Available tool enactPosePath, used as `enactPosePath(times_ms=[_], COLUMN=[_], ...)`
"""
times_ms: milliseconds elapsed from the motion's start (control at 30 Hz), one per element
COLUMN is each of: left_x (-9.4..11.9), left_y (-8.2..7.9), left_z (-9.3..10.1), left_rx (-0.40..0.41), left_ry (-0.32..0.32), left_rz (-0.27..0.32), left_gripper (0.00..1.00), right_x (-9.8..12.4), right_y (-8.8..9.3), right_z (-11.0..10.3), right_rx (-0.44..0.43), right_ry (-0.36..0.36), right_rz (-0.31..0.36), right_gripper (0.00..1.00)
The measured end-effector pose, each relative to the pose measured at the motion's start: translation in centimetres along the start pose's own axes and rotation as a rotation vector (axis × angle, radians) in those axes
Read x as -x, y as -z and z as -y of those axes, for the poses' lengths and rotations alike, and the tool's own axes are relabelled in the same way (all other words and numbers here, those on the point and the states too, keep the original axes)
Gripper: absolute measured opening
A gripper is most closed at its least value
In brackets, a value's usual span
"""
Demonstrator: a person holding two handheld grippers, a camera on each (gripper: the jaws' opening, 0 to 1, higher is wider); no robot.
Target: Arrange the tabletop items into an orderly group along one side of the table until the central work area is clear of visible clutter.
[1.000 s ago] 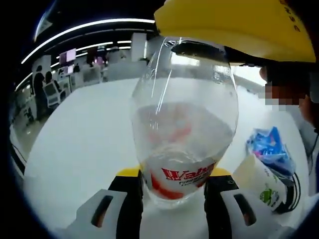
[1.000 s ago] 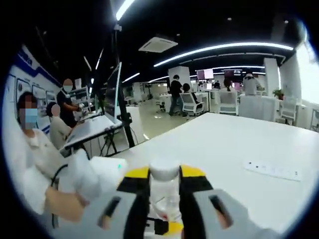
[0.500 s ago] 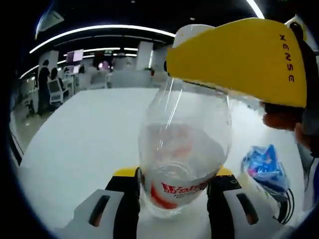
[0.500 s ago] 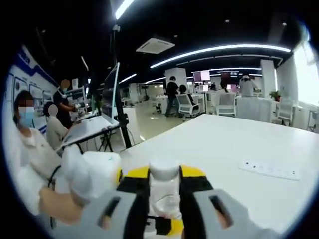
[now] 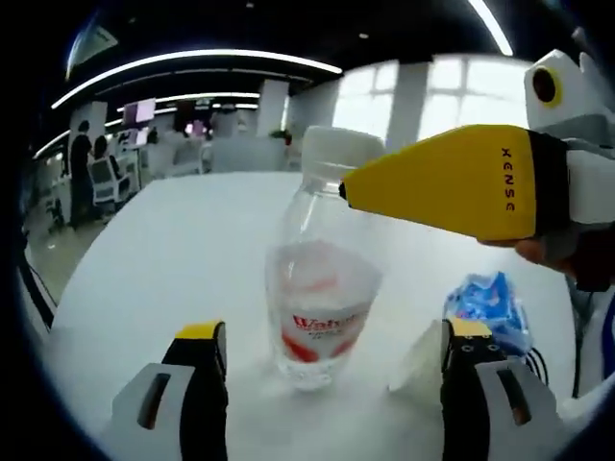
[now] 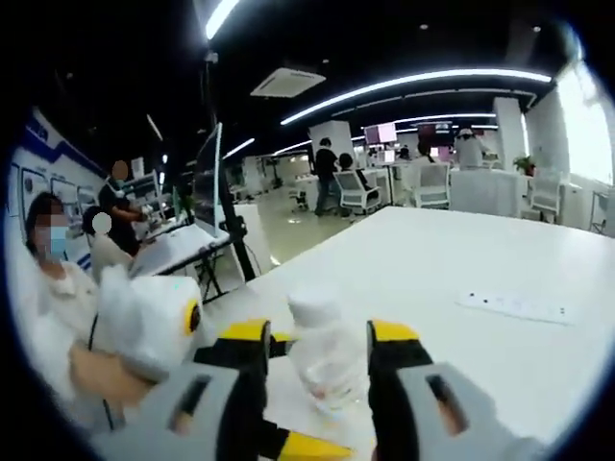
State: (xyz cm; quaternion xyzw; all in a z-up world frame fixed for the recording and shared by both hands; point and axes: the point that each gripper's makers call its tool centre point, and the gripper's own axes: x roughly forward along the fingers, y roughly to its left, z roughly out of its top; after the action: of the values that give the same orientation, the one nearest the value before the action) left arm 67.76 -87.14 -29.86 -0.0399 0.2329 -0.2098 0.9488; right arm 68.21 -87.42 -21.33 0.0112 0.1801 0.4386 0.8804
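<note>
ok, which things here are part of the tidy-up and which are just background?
Job:
water bottle, standing between the open left gripper
blue packet
white cup
right gripper, open around the bottle's cap

Background:
power strip
office chairs
monitor

Bottle [image 5: 322,298] label text blurred, shoulder hidden behind right gripper [image 5: 452,182]; blue packet [image 5: 487,307] print unreadable; white cup [image 5: 423,355] partly behind jaw.

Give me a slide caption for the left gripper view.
Left gripper open around a standing water bottle, right gripper reaching over its cap.
</note>
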Motion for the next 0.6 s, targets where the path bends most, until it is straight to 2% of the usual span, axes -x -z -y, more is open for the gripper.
enactPosePath(times_ms=[67, 300, 433, 533, 600], left_x=[0.6, 3.0, 4.5, 5.3, 6.0], left_y=[0.0, -0.6, -0.9, -0.6, -0.8], left_z=[0.3, 1.5, 2.1, 2.4, 2.6], left_rx=[0.013, 0.002, 0.0, -0.025, -0.027], left_ry=[0.005, 0.021, 0.027, 0.031, 0.029], left_rz=[0.0, -0.008, -0.001, -0.028, -0.025], left_gripper=[0.96, 0.96, 0.97, 0.97, 0.97], right_x=[0.6, 3.4, 5.0, 6.2, 7.1], right_y=[0.4, 1.0, 1.2, 1.1, 1.1], right_z=[-0.1, 0.4, 0.5, 0.8, 0.9], right_rx=[-0.007, -0.076, -0.086, -0.106, -0.111], right_ry=[-0.007, 0.004, 0.018, 0.03, 0.04], right_rz=[-0.022, -0.063, -0.067, -0.056, -0.049], right_gripper=[0.44, 0.49, 0.49, 0.49, 0.49])
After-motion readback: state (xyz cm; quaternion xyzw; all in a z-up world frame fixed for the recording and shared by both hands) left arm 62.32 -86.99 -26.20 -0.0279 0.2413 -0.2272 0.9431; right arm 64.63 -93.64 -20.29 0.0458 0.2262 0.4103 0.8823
